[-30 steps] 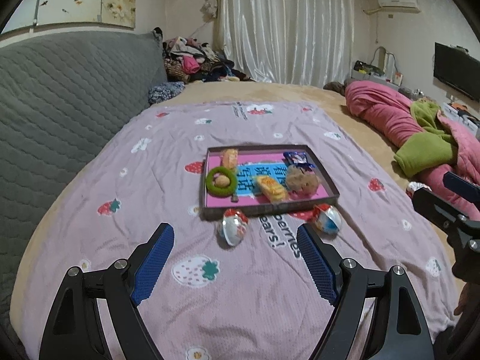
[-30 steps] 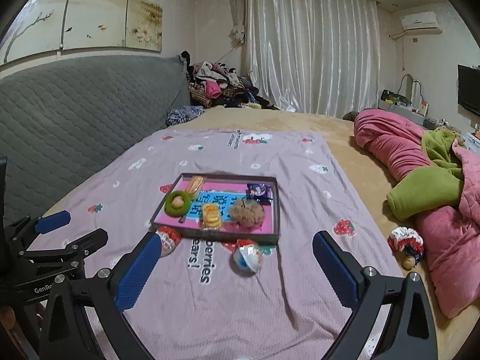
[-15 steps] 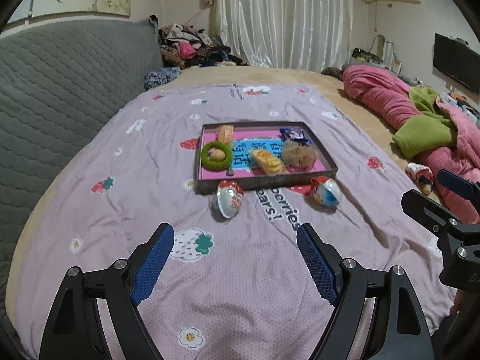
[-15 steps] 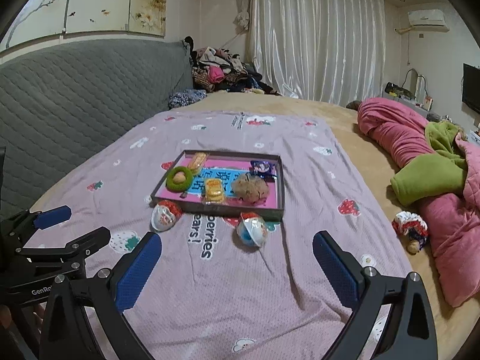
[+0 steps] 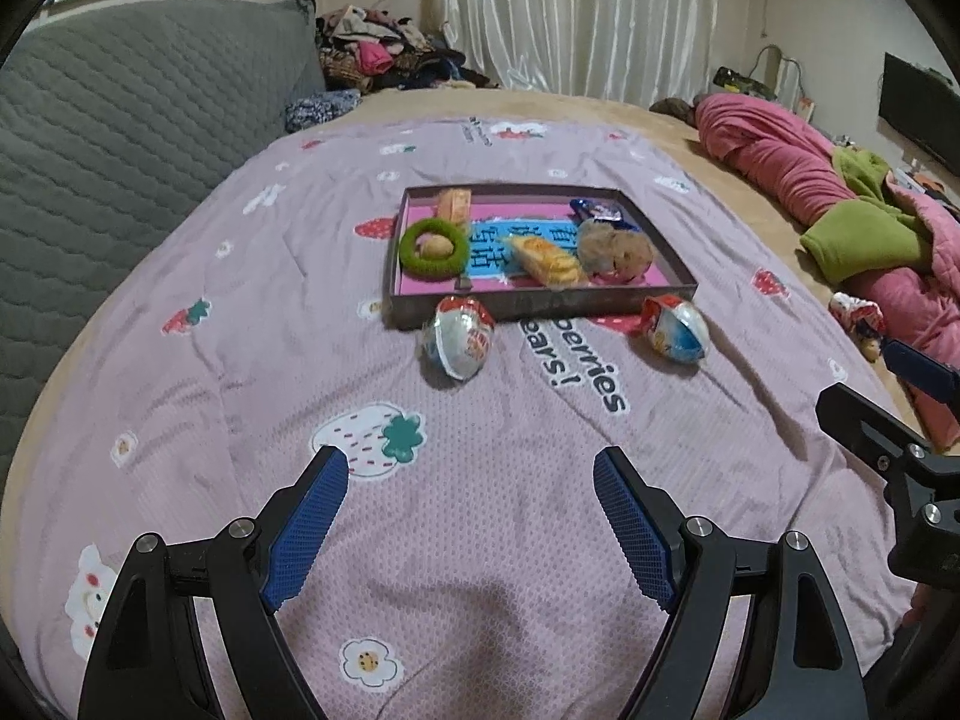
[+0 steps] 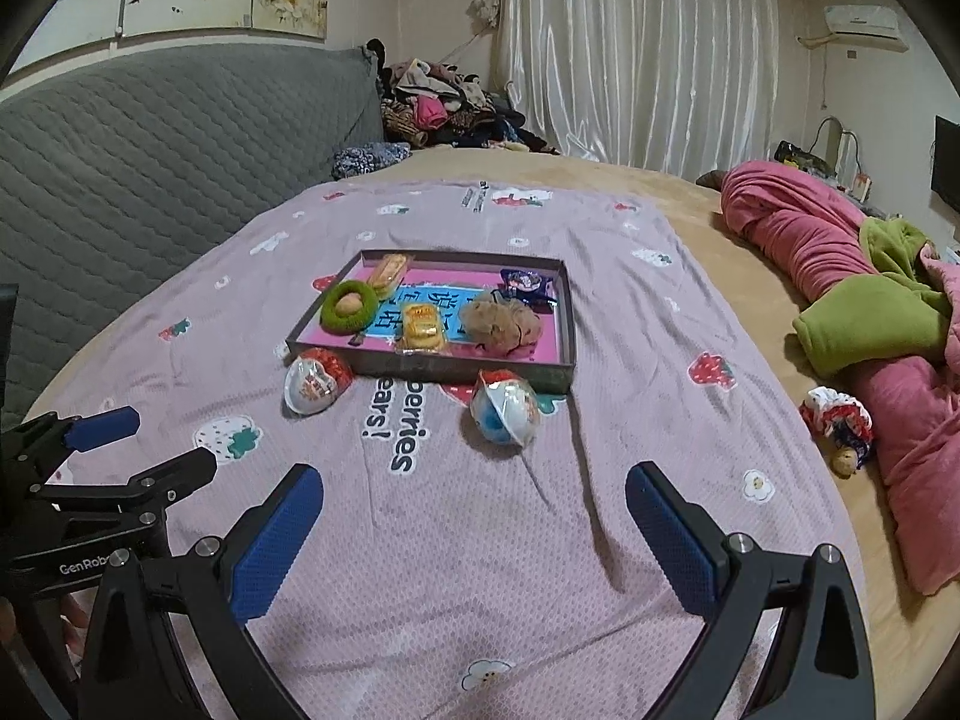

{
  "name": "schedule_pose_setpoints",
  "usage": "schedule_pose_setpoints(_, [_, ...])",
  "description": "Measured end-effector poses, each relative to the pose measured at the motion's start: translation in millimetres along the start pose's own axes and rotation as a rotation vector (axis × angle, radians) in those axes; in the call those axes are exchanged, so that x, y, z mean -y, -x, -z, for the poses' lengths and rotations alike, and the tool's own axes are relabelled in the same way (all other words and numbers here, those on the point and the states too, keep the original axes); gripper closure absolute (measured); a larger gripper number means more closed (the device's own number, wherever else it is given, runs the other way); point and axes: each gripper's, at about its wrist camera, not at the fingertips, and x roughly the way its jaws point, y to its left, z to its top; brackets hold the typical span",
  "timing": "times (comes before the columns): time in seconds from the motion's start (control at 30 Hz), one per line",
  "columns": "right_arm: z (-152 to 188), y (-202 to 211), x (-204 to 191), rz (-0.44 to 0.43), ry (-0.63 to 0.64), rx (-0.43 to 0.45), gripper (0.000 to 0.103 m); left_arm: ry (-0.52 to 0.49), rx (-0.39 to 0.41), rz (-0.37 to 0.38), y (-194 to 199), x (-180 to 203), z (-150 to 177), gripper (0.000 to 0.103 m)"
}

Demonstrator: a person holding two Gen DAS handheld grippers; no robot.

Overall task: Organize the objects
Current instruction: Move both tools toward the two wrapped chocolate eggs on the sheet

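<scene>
A shallow grey tray with a pink floor lies on the lilac bedspread. It holds a green ring, a yellow wrapped snack, a brown fluffy ball, a blue packet and an orange wrapped biscuit. Two foil-wrapped eggs lie in front of the tray: a red-white egg and a blue egg. My left gripper is open and empty, short of the red-white egg. My right gripper is open and empty, short of the blue egg.
A grey quilted headboard runs along the left. A pink and green quilt is piled at the right with a small doll beside it. Clothes are heaped at the far end before white curtains.
Both grippers have moved forward and lower towards the eggs and tray, which now look larger and nearer. Both stay open. No object has shifted.
</scene>
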Motion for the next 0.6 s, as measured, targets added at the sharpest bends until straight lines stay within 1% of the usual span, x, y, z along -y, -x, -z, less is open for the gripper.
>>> schedule_pose_setpoints(0.6, [12,-34,2,-0.001,-0.008,-0.062,0.001,0.008,-0.053,0.007,-33,-1,6,0.018])
